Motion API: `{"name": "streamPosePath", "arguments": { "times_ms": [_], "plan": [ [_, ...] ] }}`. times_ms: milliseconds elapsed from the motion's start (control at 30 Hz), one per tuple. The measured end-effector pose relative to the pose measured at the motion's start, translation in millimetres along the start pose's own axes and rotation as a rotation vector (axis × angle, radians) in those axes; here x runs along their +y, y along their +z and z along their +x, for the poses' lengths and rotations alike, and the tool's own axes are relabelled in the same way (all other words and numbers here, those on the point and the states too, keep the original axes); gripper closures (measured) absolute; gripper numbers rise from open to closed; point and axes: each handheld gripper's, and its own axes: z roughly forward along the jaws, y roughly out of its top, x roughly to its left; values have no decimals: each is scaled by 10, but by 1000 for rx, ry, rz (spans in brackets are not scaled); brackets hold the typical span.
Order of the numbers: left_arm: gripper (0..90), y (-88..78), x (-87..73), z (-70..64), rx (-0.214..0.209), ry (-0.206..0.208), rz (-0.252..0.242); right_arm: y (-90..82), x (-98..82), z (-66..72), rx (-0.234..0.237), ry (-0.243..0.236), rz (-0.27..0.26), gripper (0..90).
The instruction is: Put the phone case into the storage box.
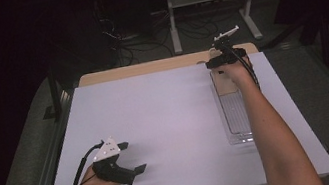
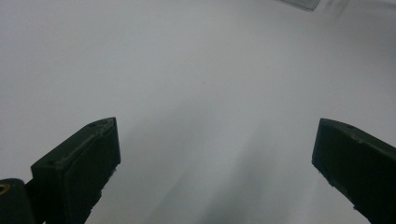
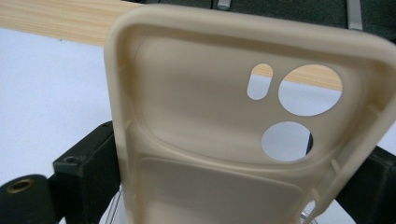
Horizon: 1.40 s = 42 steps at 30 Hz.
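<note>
R tool is at the far right of the table, closed on a beige phone case, jaws clamping its two long sides; in the high view the case sits at the far end of a clear tray, whether lifted or resting on it I can't tell. Case shows its inside face w/ raised rim and three camera cut-outs. Judgement: v. light, prob. soft silicone or TPU, so flexible — walls will bow inward under a hard squeeze and it may twist or pop out if pinched at one corner. Matte surface looks grippy, not slippery; not fragile. Best hold is across the long edges near mid-length, away from the thin bridges around the cut-outs, w/ modest pressure. L tool rests near the front left of the table, jaws wide open, nothing between them, just bare white surface; a corner of the tray shows far off.
</note>
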Motion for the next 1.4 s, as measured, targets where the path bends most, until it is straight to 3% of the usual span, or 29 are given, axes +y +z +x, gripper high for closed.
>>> {"name": "streamPosePath", "arguments": {
  "times_ms": [33,133,433,667,933,1133,1400],
  "plan": [
    [7,-8,4,12,4,19,10,-1,1,-2,6,1,-2,60],
    [7,-8,5,14,3,25,12,-5,6,-2,11,4,-3,50],
    [7,1,4,4,1,11,1,-5,1,-15,13,9,4,50],
    [8,-4,6,10,1,24,14,-58,14,-15,29,9,-15,50],
    [7,5,6,-5,-2,11,11,-125,23,-24,43,4,-37,51],
    [7,-9,24,21,0,15,17,-272,19,-6,80,-1,-60,47],
    [7,-26,46,66,5,4,19,-563,-56,5,148,-65,-124,42]
  ]
}}
